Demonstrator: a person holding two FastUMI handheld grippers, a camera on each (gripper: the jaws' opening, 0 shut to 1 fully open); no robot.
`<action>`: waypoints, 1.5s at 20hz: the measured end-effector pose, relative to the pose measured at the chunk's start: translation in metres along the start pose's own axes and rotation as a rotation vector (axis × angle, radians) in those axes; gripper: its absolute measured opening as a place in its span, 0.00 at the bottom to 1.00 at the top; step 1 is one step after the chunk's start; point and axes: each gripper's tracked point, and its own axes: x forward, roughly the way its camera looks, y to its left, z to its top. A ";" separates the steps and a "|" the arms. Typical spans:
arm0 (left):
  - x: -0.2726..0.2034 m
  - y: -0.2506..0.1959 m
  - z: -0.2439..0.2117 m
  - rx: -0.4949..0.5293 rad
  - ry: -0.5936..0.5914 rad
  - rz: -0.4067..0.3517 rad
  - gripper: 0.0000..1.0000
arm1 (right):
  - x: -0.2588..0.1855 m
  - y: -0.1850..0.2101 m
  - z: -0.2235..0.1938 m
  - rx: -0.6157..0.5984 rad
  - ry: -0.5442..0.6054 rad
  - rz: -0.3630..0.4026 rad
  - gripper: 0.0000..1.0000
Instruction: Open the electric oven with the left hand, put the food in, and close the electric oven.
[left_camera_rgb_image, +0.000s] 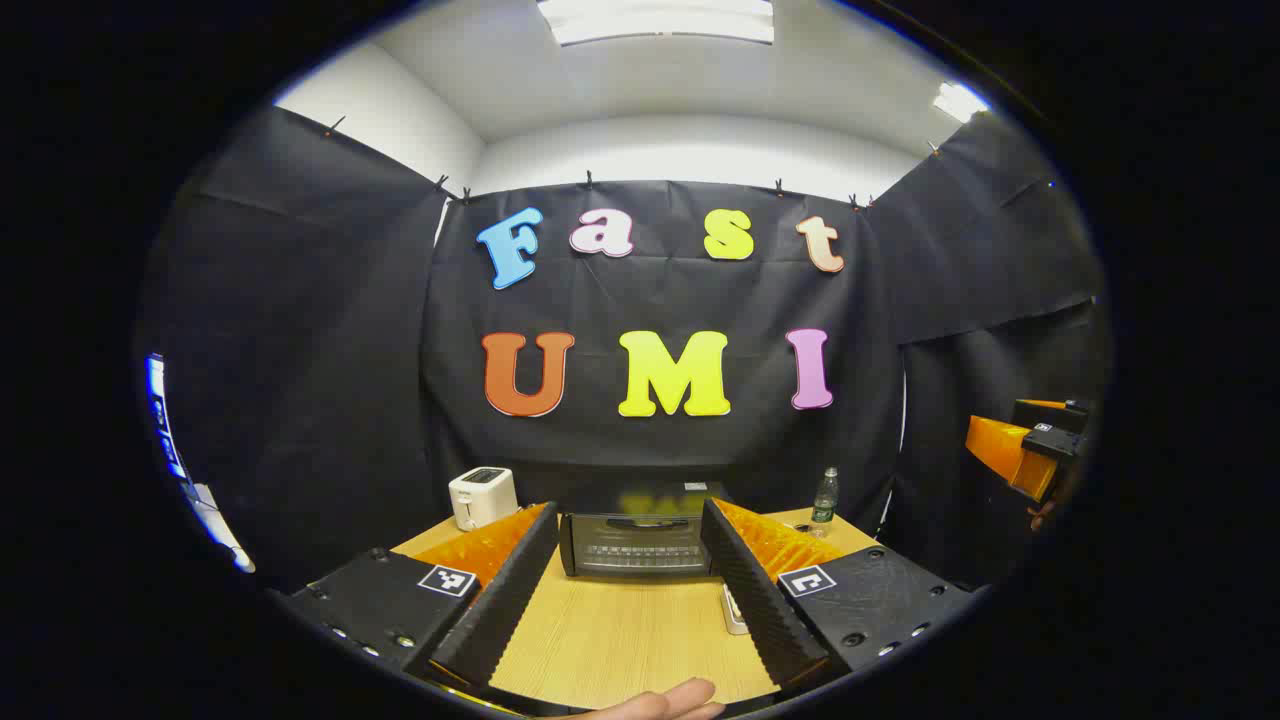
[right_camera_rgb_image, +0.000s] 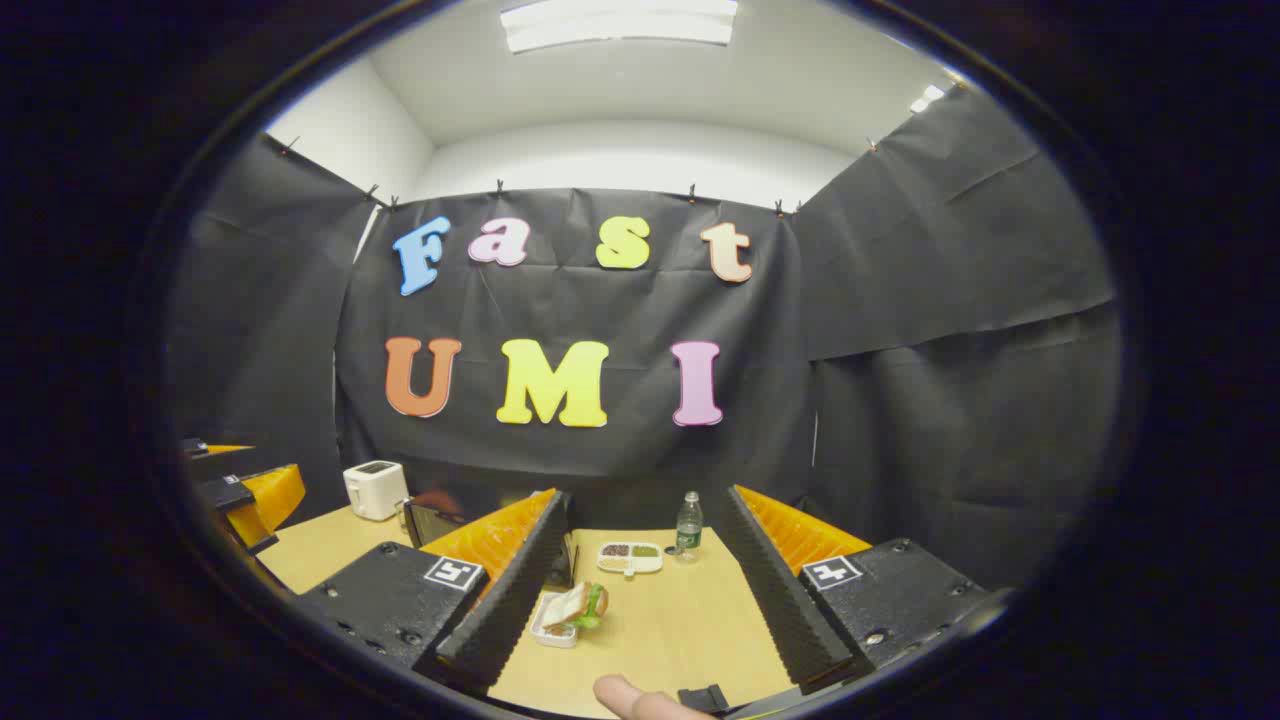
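The black electric oven (left_camera_rgb_image: 636, 543) stands at the back of the wooden table (left_camera_rgb_image: 620, 640), its glass door closed. My left gripper (left_camera_rgb_image: 628, 520) is open and held above the table in front of the oven, apart from it. In the right gripper view, a sandwich in a small white tray (right_camera_rgb_image: 570, 612) lies on the table just beside the left finger. My right gripper (right_camera_rgb_image: 645, 505) is open over the table, holding nothing. Part of the oven (right_camera_rgb_image: 432, 522) shows behind the left finger. The other gripper (left_camera_rgb_image: 1030, 450) appears at the far right of the left gripper view.
A white toaster (left_camera_rgb_image: 482, 497) sits at the back left of the table. A small plastic bottle (left_camera_rgb_image: 824, 498) stands at the back right. A white divided dish of food (right_camera_rgb_image: 630, 556) lies near the bottle (right_camera_rgb_image: 688, 524). A fingertip (right_camera_rgb_image: 625, 693) shows at the bottom edge.
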 end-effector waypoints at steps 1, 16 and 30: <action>0.001 -0.001 -0.001 -0.006 0.000 -0.006 0.94 | 0.001 -0.001 -0.002 0.003 0.004 0.000 1.00; 0.008 -0.002 -0.007 -0.015 0.009 -0.012 0.94 | 0.008 -0.012 -0.017 0.019 0.014 -0.006 1.00; 0.176 -0.024 -0.073 0.006 0.124 -0.074 0.94 | 0.059 -0.045 -0.051 0.042 0.005 -0.025 1.00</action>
